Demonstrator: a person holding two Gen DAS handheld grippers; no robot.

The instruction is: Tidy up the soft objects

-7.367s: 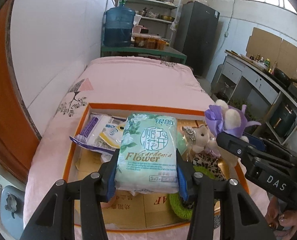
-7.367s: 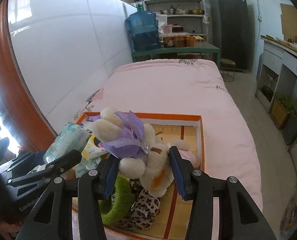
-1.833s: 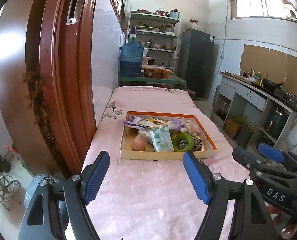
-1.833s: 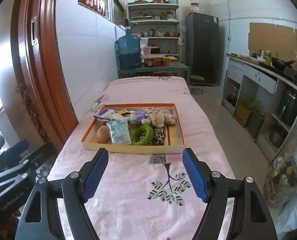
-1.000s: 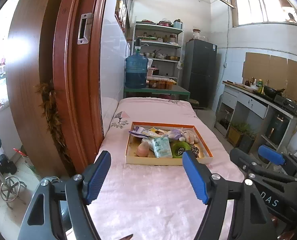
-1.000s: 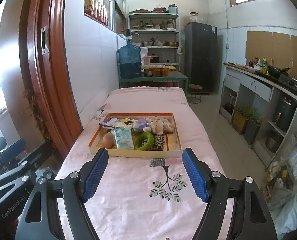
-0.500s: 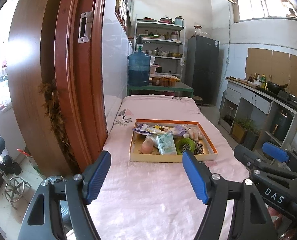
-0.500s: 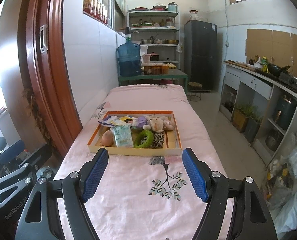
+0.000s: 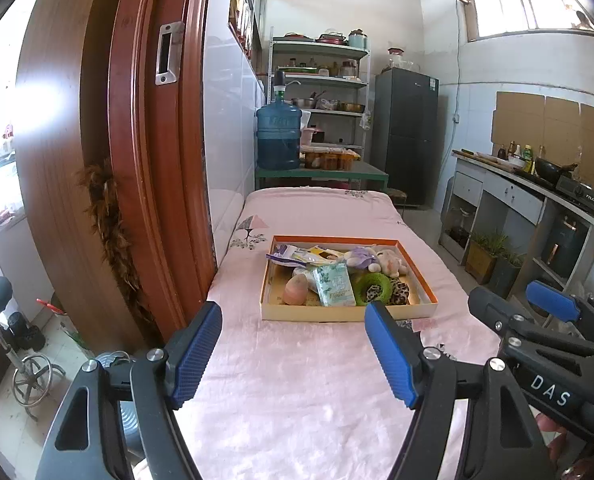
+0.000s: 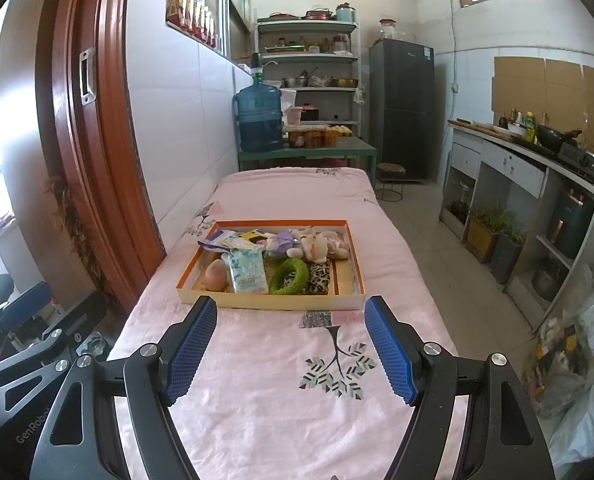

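Left wrist view: the left tool (image 9: 293, 354) is wide open and empty, well back from the tray (image 9: 347, 313) on the pink bed (image 9: 297, 380); 7.4 s ago it clamped the tissue pack (image 9: 333, 284), which now lies in the tray beside the green ring (image 9: 373, 287).

Right wrist view: the right tool (image 10: 291, 350) gapes empty too, near the tray (image 10: 269, 303). The plush (image 10: 317, 245) it held earlier lies at the tray's far side.
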